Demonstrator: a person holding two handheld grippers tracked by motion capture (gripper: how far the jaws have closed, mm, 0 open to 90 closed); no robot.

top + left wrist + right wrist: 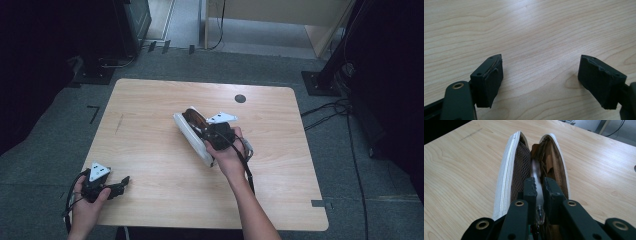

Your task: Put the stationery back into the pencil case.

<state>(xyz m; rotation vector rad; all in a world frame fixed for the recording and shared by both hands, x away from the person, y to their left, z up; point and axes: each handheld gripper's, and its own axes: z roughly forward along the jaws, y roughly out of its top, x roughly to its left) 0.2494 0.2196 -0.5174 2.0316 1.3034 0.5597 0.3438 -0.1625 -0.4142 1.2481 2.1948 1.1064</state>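
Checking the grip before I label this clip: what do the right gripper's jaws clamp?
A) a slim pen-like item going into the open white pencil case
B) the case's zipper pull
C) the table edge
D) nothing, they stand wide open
A: the right gripper pinches a slim clear-ended pen-like item pointing into the open white pencil case.

Black tongs (pixel 121 184) with brass-ringed rivets, grey three-cornered top plates, trailing black cables.

I read no text, label, brand, number or sign anywhere. The white zip-up case with brown mesh lining (pixel 506 182), the light wooden table (pixel 150 150) and the grey three-cornered plates are unmarked from here; anything smaller is too blurred to read.
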